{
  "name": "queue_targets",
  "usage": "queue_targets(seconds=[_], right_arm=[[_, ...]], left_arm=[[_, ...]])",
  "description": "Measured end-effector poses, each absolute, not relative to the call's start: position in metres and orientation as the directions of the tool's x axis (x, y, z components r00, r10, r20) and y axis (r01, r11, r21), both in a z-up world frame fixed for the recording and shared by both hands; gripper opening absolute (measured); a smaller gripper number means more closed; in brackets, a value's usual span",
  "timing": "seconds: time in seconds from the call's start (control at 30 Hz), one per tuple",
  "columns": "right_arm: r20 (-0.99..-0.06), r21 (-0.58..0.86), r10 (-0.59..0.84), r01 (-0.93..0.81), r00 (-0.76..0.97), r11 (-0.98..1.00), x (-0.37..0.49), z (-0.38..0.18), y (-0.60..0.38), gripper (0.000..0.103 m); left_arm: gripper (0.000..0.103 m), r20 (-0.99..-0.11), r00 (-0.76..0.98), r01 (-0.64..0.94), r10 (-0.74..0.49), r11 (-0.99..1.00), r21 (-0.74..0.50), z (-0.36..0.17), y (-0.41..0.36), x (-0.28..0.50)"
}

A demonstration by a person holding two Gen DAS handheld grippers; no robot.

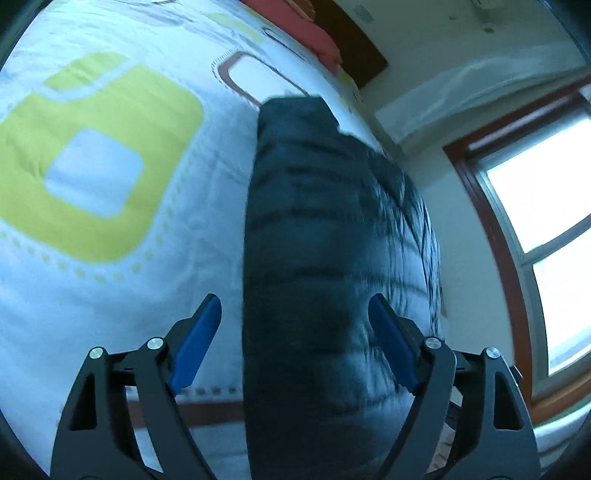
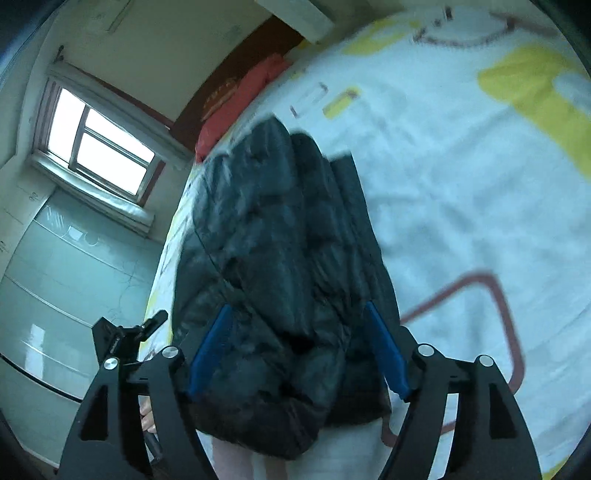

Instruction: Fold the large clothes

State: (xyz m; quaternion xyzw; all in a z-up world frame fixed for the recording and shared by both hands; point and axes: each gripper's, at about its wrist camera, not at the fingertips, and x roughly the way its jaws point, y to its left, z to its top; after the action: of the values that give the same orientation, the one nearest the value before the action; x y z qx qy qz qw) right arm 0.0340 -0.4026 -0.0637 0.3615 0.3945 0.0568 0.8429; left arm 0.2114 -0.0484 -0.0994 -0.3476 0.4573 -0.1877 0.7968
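A dark quilted puffer jacket [image 1: 325, 240] lies folded in a long narrow bundle on the bed near its edge. It also shows in the right wrist view [image 2: 280, 266]. My left gripper [image 1: 295, 332] is open, its blue pads [image 1: 195, 343] apart on either side of the jacket's near end, above it. My right gripper [image 2: 299, 343] is open too, its pads [image 2: 388, 354] spread over the jacket's bulky near end. The left gripper [image 2: 125, 339] shows at the left of the right wrist view, beside the bed edge.
The bed has a white cover [image 1: 110, 314] with yellow-green and brown rounded squares. A red pillow [image 1: 314, 33] lies at the dark headboard. A window [image 1: 546, 236] and a pale wardrobe [image 2: 74, 288] stand beyond the bed edge.
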Motion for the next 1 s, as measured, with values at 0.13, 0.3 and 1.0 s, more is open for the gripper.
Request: queue_targets(seconds=[0.13,0.3,1.0], right_arm=[[-0.612,0.644,0.369,0.17,0.7,0.746,0.081,-0.046,-0.406,0.077],[-0.626,0.62,0.325,0.2,0.709,0.758,0.142,-0.049,-0.4,0.077],[-0.634,0.668,0.375,0.235,0.677,0.706,0.16,-0.105,-0.412,0.041]], left_arm=[[0.084,-0.593,0.501,-0.047,-0.63,0.665,-0.745,-0.095,-0.047,0.24],[0.084,-0.618,0.486,-0.066,-0.618,0.679,-0.731,-0.092,-0.061,0.271],[0.09,-0.723,0.424,-0.115,-0.545,0.76,-0.64,-0.124,-0.098,0.304]])
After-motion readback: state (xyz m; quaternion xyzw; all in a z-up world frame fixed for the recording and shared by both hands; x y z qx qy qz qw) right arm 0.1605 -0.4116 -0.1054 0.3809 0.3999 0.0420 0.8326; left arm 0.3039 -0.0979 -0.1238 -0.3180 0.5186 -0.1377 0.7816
